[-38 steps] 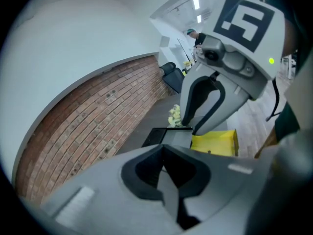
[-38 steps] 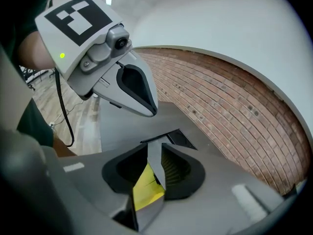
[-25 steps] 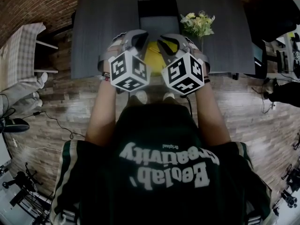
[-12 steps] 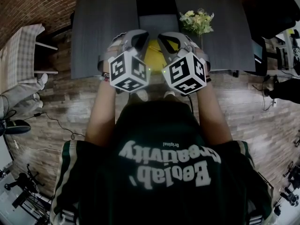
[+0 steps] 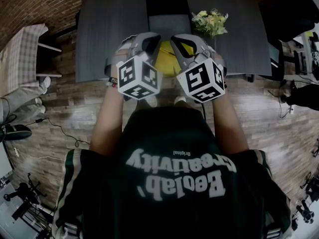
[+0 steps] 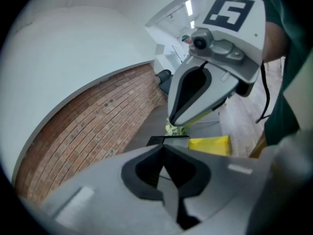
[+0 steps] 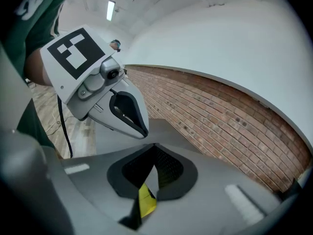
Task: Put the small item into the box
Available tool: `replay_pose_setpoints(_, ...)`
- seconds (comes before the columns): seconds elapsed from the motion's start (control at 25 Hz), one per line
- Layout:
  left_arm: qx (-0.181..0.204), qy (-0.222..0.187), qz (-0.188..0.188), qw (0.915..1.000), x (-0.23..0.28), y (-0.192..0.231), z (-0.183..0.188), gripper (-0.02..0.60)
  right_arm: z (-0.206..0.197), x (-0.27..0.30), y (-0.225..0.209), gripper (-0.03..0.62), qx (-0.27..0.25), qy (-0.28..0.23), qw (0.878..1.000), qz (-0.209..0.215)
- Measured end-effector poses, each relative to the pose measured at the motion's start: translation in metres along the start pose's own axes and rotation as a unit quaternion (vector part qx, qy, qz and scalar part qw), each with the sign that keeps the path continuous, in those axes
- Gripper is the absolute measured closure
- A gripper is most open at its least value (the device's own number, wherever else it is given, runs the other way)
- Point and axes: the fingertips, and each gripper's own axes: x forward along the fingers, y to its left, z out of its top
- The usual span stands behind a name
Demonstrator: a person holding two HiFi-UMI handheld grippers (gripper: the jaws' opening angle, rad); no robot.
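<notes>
A yellow item [image 5: 167,59] lies on the dark table [image 5: 109,29], near its front edge and between my two grippers. Behind it stands a black box [image 5: 168,15] with a grey inside. My left gripper [image 5: 149,40] and right gripper [image 5: 180,41] hover side by side just above the yellow item. In the left gripper view the left gripper [image 6: 164,150] has its jaw tips together, with the yellow item [image 6: 210,145] and the black box [image 6: 168,140] ahead. The right gripper [image 7: 155,148] is shut with nothing between its pads. Yellow [image 7: 146,200] shows below through the gap under its tips.
A small bunch of yellow and white flowers [image 5: 209,24] stands on the table right of the box. The floor is wood planks [image 5: 60,113], with a chair [image 5: 22,49] to the left and cables. A brick wall [image 7: 225,121] runs behind the table.
The right gripper has drifted slightly to the right. The left gripper has hardly moved.
</notes>
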Motion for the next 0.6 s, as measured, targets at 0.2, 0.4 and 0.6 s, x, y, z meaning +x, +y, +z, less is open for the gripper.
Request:
replay_pose_setpoints(0.2, 0.005, -0.007, 0.005, 0.9999, -0.006, 0.002, 0.008, 0.578, 0.001, -0.009, 0.000, 0.589, 0.000, -0.009, 1.000, -0.005)
replay_pose_setpoints(0.4, 0.009, -0.015, 0.003, 0.9998, -0.008, 0.007, 0.016, 0.578, 0.003, -0.010, -0.006, 0.589, -0.009, -0.018, 1.000, -0.016)
replay_pose_setpoints(0.6, 0.016, -0.021, 0.009, 0.9996, -0.011, 0.010, 0.024, 0.578, 0.005, -0.013, -0.011, 0.589, -0.012, -0.028, 0.999, -0.023)
